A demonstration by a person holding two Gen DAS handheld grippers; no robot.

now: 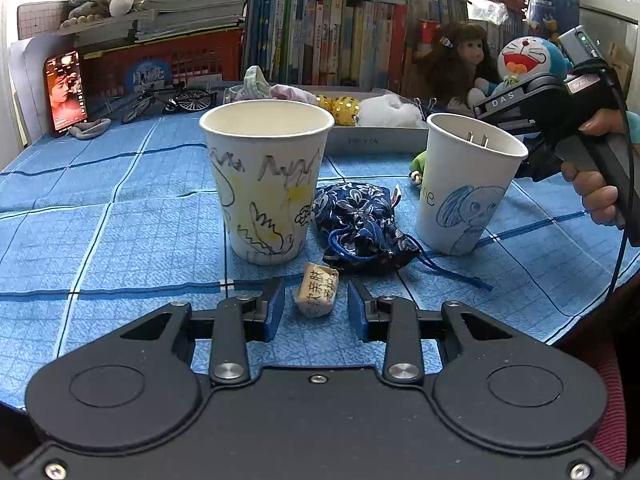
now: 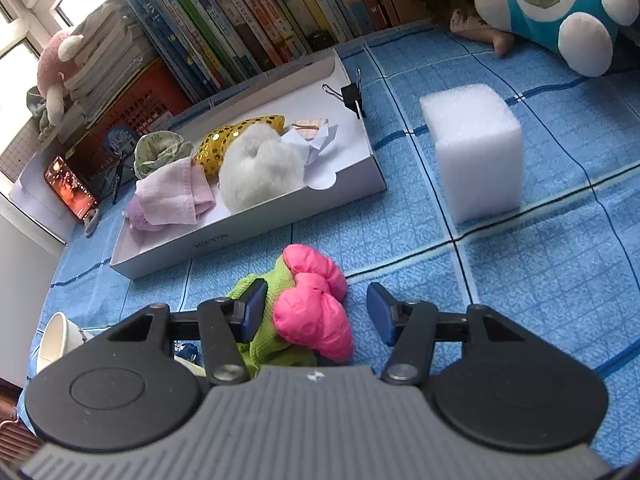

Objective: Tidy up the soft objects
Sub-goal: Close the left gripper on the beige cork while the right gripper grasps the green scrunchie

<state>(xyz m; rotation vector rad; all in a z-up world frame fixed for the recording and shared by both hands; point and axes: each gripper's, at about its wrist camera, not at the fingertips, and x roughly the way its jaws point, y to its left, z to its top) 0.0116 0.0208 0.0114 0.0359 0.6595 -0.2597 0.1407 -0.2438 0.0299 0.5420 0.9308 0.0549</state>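
Observation:
My left gripper is open, its blue pads on either side of a small cream wrapped lump with dark characters on the blue cloth. A navy floral drawstring pouch lies just beyond. My right gripper is open over a pink and green soft toy that lies between its fingers. A white box holds a white fluffy ball, a gold sequin piece, a pink cloth and a green fabric item. A white foam cube stands right of the box.
Two drawn-on paper cups stand on the blue checked cloth. A Doraemon plush, a doll, a phone, binder clips and rows of books line the back.

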